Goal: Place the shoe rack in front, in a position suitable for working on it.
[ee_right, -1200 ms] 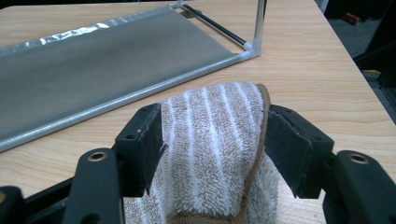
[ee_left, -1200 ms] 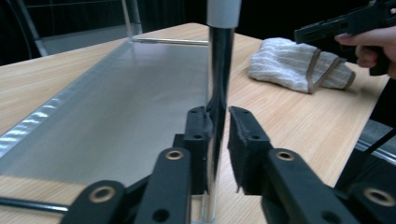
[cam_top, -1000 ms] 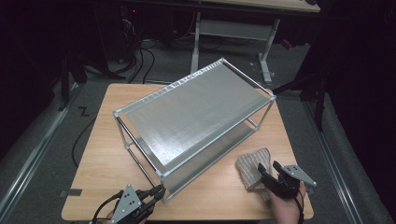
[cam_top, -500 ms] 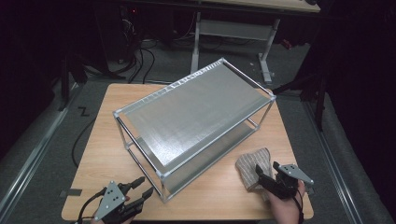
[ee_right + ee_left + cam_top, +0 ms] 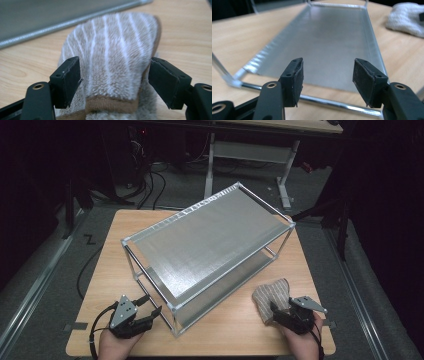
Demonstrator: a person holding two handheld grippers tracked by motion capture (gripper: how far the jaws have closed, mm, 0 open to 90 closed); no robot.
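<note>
A silver two-tier metal rack [image 5: 210,240] stands slantwise on the wooden table [image 5: 107,265]. My left gripper [image 5: 152,304] is at the table's front left, just left of the rack's near corner post. Its jaws have just been opening and now stand open and empty. In the left gripper view this gripper [image 5: 327,77] faces the rack's lower shelf [image 5: 324,42]. A folded beige cloth with white stripes [image 5: 270,295] lies at the front right. My right gripper [image 5: 113,80] has just been opening too. It stands open with the cloth [image 5: 117,50] between its jaws.
The table's front edge runs close under both hands. The rack's lower rail [image 5: 337,103] crosses right in front of the left jaws. The striped cloth [image 5: 407,17] lies off past the rack's far side in the left gripper view. Desk legs and cables [image 5: 150,180] stand on the floor behind.
My left gripper has drawn back leftward from the rack's near corner and its jaws have spread apart. The right gripper has stayed at the cloth.
</note>
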